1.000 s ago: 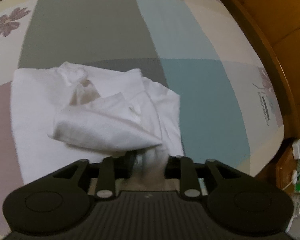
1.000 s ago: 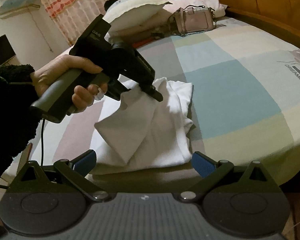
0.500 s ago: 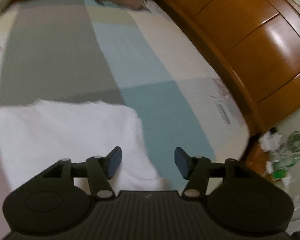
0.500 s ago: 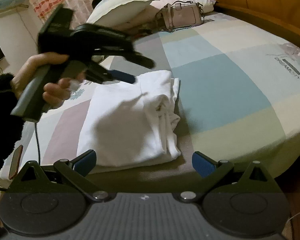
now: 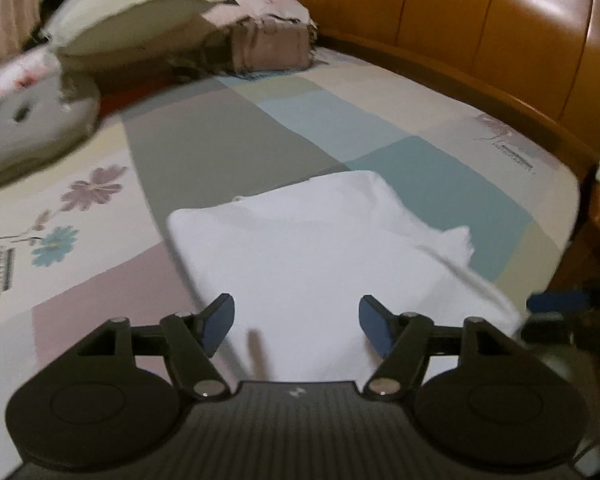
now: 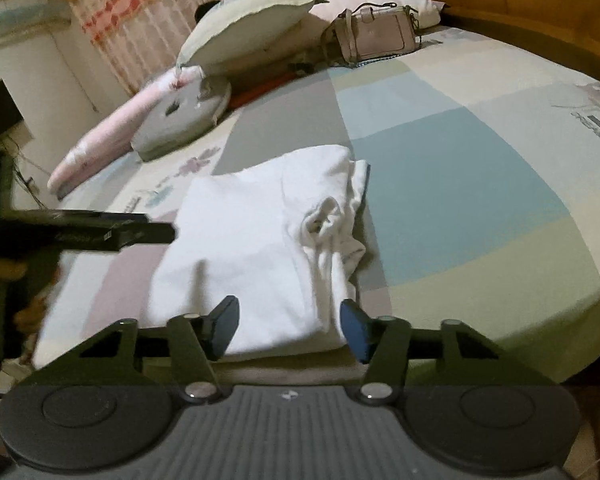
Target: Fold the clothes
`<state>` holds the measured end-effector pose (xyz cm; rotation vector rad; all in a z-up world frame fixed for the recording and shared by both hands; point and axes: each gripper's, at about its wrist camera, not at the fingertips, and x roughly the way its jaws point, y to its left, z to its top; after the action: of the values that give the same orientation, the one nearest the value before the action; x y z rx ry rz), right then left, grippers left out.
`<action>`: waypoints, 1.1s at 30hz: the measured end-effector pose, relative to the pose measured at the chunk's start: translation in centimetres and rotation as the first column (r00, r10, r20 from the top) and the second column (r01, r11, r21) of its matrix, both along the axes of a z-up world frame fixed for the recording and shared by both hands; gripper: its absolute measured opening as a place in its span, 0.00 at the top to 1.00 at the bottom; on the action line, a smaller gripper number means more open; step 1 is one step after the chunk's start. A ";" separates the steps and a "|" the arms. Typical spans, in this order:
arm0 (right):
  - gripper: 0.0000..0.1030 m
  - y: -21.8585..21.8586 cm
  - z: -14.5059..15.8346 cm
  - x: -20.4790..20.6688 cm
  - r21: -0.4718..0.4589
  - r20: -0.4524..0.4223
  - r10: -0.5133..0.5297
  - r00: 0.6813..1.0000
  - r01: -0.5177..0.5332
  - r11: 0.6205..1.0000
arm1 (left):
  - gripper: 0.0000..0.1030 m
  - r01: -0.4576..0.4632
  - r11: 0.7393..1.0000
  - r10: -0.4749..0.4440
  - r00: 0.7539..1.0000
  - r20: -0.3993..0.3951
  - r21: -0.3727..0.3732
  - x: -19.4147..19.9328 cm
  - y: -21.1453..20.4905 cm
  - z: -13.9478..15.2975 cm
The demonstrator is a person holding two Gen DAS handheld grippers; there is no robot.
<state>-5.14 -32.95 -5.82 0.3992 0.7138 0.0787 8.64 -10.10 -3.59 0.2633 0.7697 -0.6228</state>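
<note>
**Garment folded on bed, both grippers free of it**

Garment: white clothing (image 6: 256, 240), folded into a rough rectangle, lying flat at the centre of both frames on the patchwork bedspread (image 6: 460, 184). Bunched folds and layered edges show along its right side in the right wrist view; its left half is smooth.

Left gripper (image 5: 297, 322): bottom centre of the left wrist frame, above the near edge of the garment. Jaws opening, blue pads well apart, no cloth pinched between them. In the right wrist view this gripper enters from the left edge as a dark blurred bar just beside the garment's left side.

Right gripper (image 6: 288, 330): bottom centre of the right wrist frame, at the garment's near edge. Jaws closing, pads apart with the cloth's edge seen in the gap behind them; whether the pads touch it cannot be told.

Other items: cream pillow (image 6: 248, 28) upper centre; beige handbag (image 6: 374, 34) upper right of it; grey and pink plush toy (image 6: 168, 116) at left; wooden headboard (image 5: 500, 32) upper right; patterned curtain (image 6: 148, 8) upper left.
</note>
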 end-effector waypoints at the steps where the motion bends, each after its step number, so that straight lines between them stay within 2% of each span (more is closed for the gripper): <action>1: 0.47 0.2 -0.1 0.5 -0.017 0.004 0.008 1.000 -0.008 1.000 | 0.33 -0.011 1.000 0.011 1.000 0.005 -0.001 -0.2 0.0 -0.3; 4: 0.49 1.2 -0.8 2.4 -0.086 -0.012 0.043 0.999 -0.044 0.995 | 0.33 -0.015 0.999 0.015 1.000 -0.010 -0.035 -1.1 0.5 -0.7; 6: 0.69 1.7 -1.5 3.7 -0.122 -0.064 0.052 0.997 -0.060 0.991 | 0.33 -0.005 0.999 0.004 1.000 -0.015 -0.050 -1.3 0.6 -0.8; 7: 0.87 1.8 -1.8 4.0 -0.136 -0.081 0.057 0.995 -0.067 0.988 | 0.32 -0.003 0.999 0.002 1.000 -0.013 -0.052 -1.4 0.7 -0.8; 13: 0.90 1.3 -2.9 3.6 -0.174 -0.117 0.033 0.993 -0.053 0.983 | 0.32 0.005 0.995 -0.005 1.000 0.000 -0.101 -0.8 0.2 -1.3; 18: 0.90 1.4 -1.4 2.6 -0.195 -0.110 0.027 0.994 -0.048 0.980 | 0.31 -0.058 0.989 0.041 0.992 -0.122 -0.133 2.0 -0.2 -4.6; 22: 0.84 1.3 1.9 2.8 -0.237 -0.010 0.042 0.999 -0.043 0.971 | 0.31 -0.061 0.968 0.032 0.992 -0.121 -0.242 2.6 1.0 -2.8; 26: 0.84 2.4 3.1 6.9 -0.277 0.044 0.099 0.994 -0.083 0.957 | 0.31 -0.109 0.963 0.089 0.992 -0.089 -0.246 4.0 1.5 -1.2; 28: 0.84 3.2 2.3 9.0 -0.293 0.031 0.124 0.992 -0.110 0.950 | 0.31 -0.132 0.962 0.106 0.988 -0.116 -0.241 4.7 1.5 -1.5; 31: 0.83 3.4 -0.4 10.7 -0.333 -0.051 0.100 0.994 -0.111 0.936 | 0.31 -0.155 0.959 0.117 0.979 -0.170 -0.236 5.8 1.2 -3.0; 32: 0.83 2.9 -1.3 10.7 -0.326 -0.068 0.085 0.994 -0.102 0.940 | 0.31 -0.170 0.961 0.128 0.973 -0.191 -0.218 6.2 1.0 -3.9; 33: 0.83 2.3 -1.8 10.2 -0.299 -0.045 0.080 0.996 -0.089 0.950 | 0.32 -0.183 0.963 0.140 0.967 -0.212 -0.198 6.5 0.8 -4.8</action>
<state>5.10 -30.66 -7.61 0.0780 0.7611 0.0433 15.16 -9.32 -8.41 -0.0637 0.8956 -0.5762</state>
